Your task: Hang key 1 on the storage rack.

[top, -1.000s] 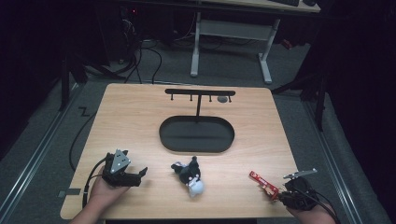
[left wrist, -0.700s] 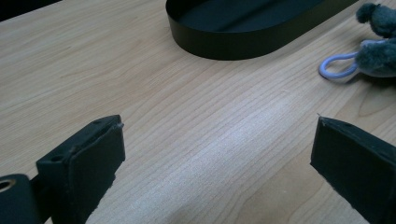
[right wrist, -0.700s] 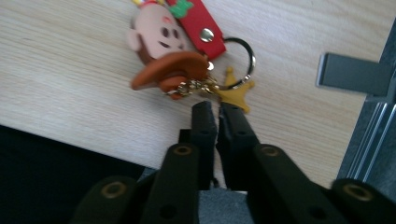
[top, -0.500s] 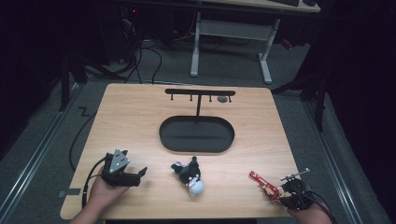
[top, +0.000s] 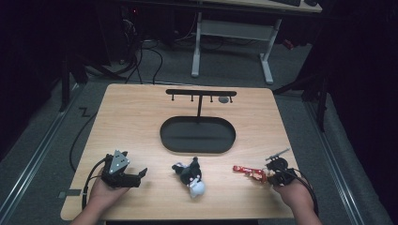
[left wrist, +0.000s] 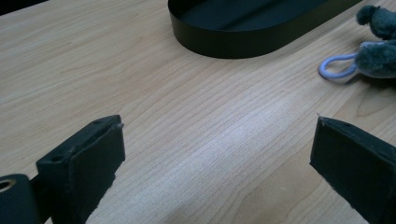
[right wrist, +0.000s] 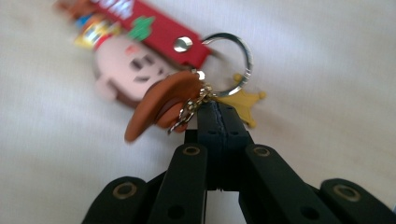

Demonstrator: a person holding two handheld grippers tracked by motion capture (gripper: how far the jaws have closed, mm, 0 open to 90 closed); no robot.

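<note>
- Jaws of the right gripper (right wrist: 217, 112) are pressed together, pinching the keychain (right wrist: 154, 60) at its small gold chain, next to the brown hat charm (right wrist: 161, 102); we note a silver ring (right wrist: 233, 60) and a yellow star (right wrist: 245, 100) just past the tips.
- From the high view we place the keychain (top: 248, 172) near the table's front right edge, its red strap lying flat, the right gripper (top: 278, 172) beside it in the person's hand.
- Left gripper (top: 123, 172) sits at the front left; its jaws stand wide apart over bare wood, holding nothing.
- We log a grey plush toy (top: 190, 176) between the two grippers, its pale loop (left wrist: 338, 70) on the table (top: 136, 122).
- Beyond it, a black oval tray (top: 197, 136) with a hook rack (top: 201, 93) behind.
</note>
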